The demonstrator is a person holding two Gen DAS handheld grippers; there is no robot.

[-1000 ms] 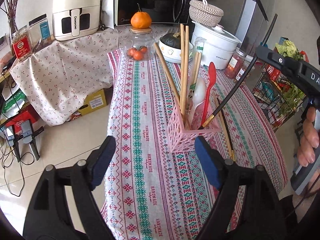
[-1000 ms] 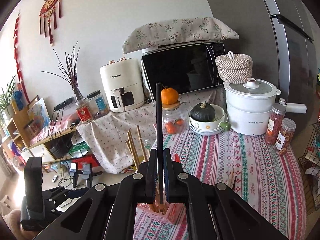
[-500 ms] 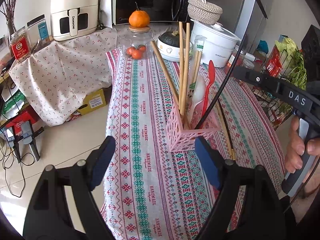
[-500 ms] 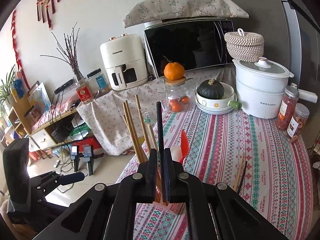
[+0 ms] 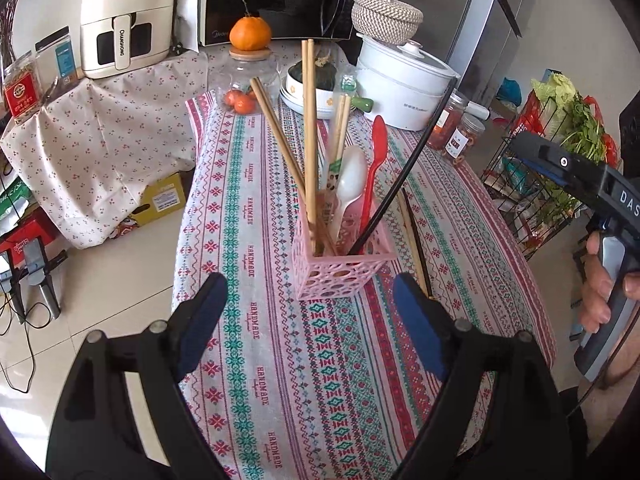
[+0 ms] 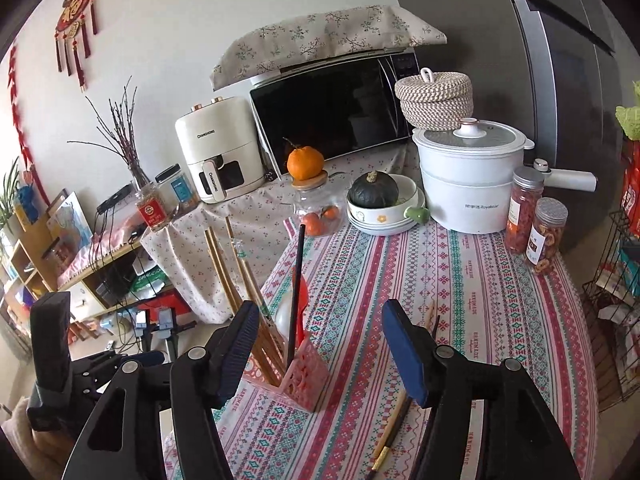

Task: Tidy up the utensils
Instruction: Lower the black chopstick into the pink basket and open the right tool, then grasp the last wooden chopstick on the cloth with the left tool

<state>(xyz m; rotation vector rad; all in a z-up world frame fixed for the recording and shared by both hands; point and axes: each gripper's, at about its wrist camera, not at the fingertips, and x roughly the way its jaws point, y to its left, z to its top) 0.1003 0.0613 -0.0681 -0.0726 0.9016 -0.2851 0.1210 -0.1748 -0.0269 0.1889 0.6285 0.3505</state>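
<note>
A pink lattice utensil holder (image 5: pixel 341 268) stands on the patterned tablecloth (image 5: pixel 280 360). It holds wooden chopsticks (image 5: pixel 309 128), a white spoon (image 5: pixel 349 184), a red spoon (image 5: pixel 373 168) and a black chopstick (image 5: pixel 404 172) that leans right. My left gripper (image 5: pixel 308 332) is open and empty just in front of the holder. My right gripper (image 6: pixel 320 344) is open and empty above the holder (image 6: pixel 296 380), with the black chopstick (image 6: pixel 295 300) standing free between its jaws. More chopsticks (image 6: pixel 394 428) lie on the cloth to the right of the holder.
At the table's far end stand a glass jar (image 5: pixel 246 80) topped by an orange, a bowl with a squash (image 6: pixel 376 196), a white cooker (image 6: pixel 468 176) and two snack jars (image 6: pixel 536 220). A wire rack (image 5: pixel 536 184) stands to the right. The table's left edge drops to the floor.
My right gripper has lowered the black chopstick into the holder, opened and let it go. The left gripper has stayed open in front of the holder.
</note>
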